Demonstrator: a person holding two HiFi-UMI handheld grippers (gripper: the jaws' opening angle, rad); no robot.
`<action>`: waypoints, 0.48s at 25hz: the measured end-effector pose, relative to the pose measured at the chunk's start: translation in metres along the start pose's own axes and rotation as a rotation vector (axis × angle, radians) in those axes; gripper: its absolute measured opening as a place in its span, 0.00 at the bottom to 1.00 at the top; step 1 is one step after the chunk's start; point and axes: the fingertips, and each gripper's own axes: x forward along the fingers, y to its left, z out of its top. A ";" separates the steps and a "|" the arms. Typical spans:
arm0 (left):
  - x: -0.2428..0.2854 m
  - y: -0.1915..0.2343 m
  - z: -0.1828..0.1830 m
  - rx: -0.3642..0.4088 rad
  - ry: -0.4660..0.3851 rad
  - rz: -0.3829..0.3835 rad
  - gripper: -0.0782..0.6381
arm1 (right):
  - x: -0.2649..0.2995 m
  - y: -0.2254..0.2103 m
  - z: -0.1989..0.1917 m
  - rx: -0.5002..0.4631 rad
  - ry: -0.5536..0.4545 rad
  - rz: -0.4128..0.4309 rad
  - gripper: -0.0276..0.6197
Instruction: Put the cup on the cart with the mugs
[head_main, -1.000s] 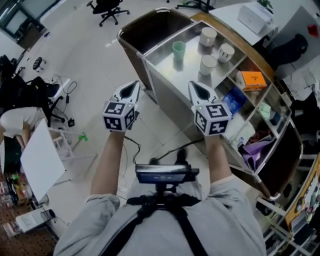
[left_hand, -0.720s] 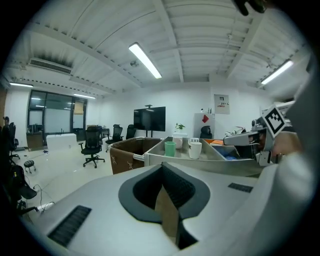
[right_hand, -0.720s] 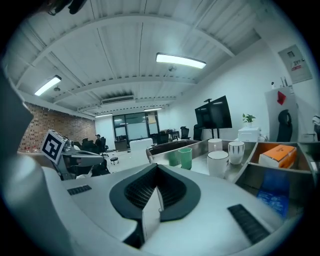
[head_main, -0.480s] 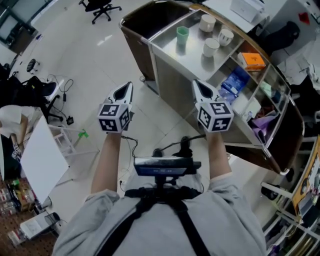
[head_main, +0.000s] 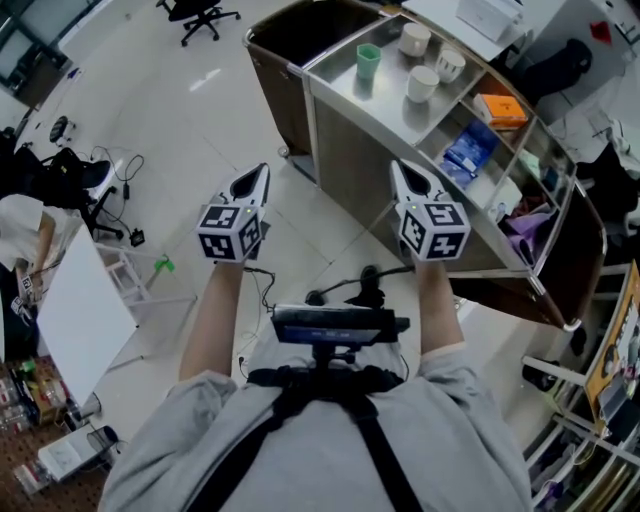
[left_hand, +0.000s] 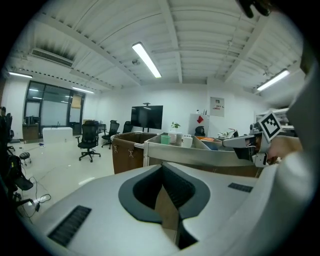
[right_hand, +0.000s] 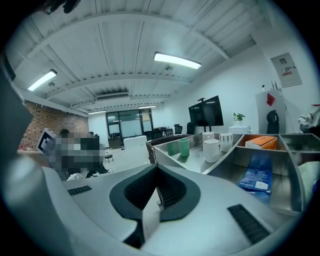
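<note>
Standing upright on the flat top shelf of a stainless-steel cart (head_main: 345, 140), a small pale green cup (head_main: 368, 58) sits towards the shelf's left end, near three white ceramic mugs (head_main: 422, 82) grouped to its right but touching none of them. In the right gripper view the cup (right_hand: 184, 147) stands just left of the nearest mug (right_hand: 211, 150), with its reflection showing in the steel wall beside it. In the left gripper view it (left_hand: 165, 139) is only a small shape above the cart's rim.

Both claws are held out in front of the person, well short of the cart and well apart from the cup. The left gripper (head_main: 257, 173) hangs over the pale tiled floor (head_main: 200, 130), and its own view shows the dark ribbed pads (left_hand: 172, 187) closed tip to tip with nothing between them. The right gripper (head_main: 401, 168) is beside the cart's side wall; its jaws are likewise closed together and empty, as its own view (right_hand: 156, 172) shows.

Lower, slanted compartments of the cart hold an orange box (head_main: 497, 108) and a blue packet (head_main: 465, 155). A deep brown bin (head_main: 290, 40) is fixed at the cart's far end. A black office chair (head_main: 205, 12) stands on the floor beyond, and a white board (head_main: 80, 320) leans at the left.
</note>
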 end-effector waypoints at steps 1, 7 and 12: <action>-0.001 -0.001 -0.001 0.000 -0.001 -0.005 0.11 | -0.001 0.001 -0.002 -0.001 0.003 -0.002 0.05; -0.011 -0.002 -0.008 -0.002 -0.003 -0.026 0.11 | -0.008 0.013 -0.012 -0.007 0.017 -0.010 0.05; -0.019 0.003 -0.014 -0.006 -0.009 -0.030 0.11 | -0.010 0.020 -0.009 -0.030 0.006 -0.023 0.05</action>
